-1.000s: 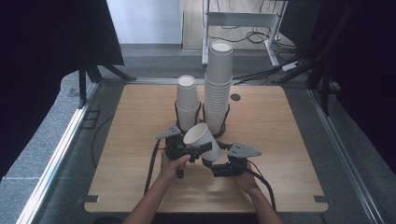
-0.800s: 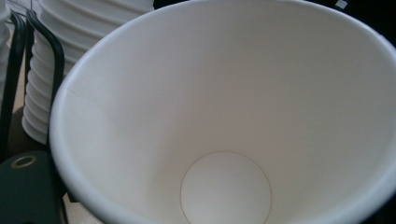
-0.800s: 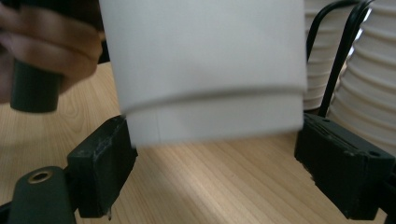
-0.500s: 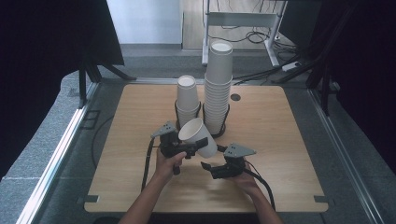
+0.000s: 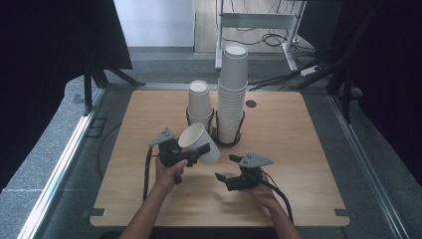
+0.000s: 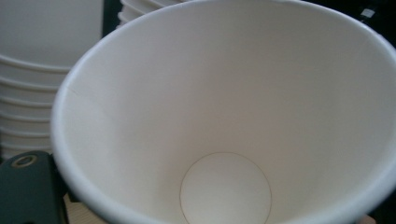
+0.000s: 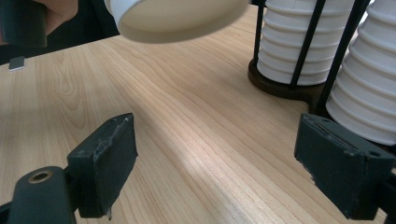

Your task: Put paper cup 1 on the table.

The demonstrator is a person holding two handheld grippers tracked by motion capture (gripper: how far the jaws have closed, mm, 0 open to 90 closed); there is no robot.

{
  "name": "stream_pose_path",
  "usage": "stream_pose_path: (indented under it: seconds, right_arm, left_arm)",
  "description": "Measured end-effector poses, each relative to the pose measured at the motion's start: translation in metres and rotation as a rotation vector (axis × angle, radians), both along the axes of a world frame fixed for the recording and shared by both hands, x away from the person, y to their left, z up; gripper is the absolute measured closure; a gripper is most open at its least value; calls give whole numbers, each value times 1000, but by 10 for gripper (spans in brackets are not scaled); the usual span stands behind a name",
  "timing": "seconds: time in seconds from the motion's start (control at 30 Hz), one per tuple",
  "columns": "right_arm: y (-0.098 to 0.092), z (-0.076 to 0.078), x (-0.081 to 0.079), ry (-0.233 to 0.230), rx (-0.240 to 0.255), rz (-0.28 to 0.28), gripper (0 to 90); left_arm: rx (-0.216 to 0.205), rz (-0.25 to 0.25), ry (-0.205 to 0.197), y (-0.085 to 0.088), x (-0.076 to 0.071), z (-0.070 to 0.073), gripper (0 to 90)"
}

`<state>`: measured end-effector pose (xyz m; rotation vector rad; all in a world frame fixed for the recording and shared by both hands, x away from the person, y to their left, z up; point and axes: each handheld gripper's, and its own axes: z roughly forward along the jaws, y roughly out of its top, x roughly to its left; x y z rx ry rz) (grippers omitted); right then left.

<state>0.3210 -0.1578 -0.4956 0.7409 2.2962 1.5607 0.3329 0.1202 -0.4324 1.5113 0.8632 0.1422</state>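
Note:
My left gripper (image 5: 198,151) is shut on a white paper cup (image 5: 199,142) and holds it tilted above the table, just in front of the cup stacks. In the left gripper view the cup's inside (image 6: 224,102) faces the camera, with one black finger (image 6: 28,186) at the lower left. A short stack of white cups (image 5: 199,102) and a tall stack (image 5: 232,94) stand in black wire holders behind it. My right gripper (image 5: 225,168) rests low over the table to the right, open with nothing between its jaws (image 7: 224,172). The held cup's base (image 7: 182,18) hangs above it.
The wooden table (image 5: 308,129) has bare surface to the left, right and front of the stacks. The holder base (image 7: 280,86) and its wire rods stand close ahead of my right gripper. A small dark round spot (image 5: 251,104) lies on the table right of the tall stack.
My left gripper has carried the cup a little left and away from me, toward the stacks, and slightly higher. The right gripper has stayed where it was.

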Motion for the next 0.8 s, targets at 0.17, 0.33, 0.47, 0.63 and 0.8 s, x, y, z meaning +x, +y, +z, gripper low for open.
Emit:
stream_pose_path:
  seconds: [0.17, 0.33, 0.47, 0.63, 0.8]
  right_arm:
    - [0, 0, 0, 0, 0, -7, 131]
    - [0, -1, 0, 4, -4, -9, 131]
    - [0, -1, 0, 3, -6, -6, 132]
    - [0, -1, 0, 5, -9, -12, 131]
    - [-2, -1, 0, 3, -12, -15, 131]
  left_arm:
    - [22, 35, -6, 14, -1, -1, 119]
    - [50, 75, -8, 29, -4, -7, 120]
    - [69, 101, -5, 36, -6, -11, 120]
    - [116, 145, -14, 45, -9, -13, 119]
    - [117, 181, -11, 54, -9, -15, 120]
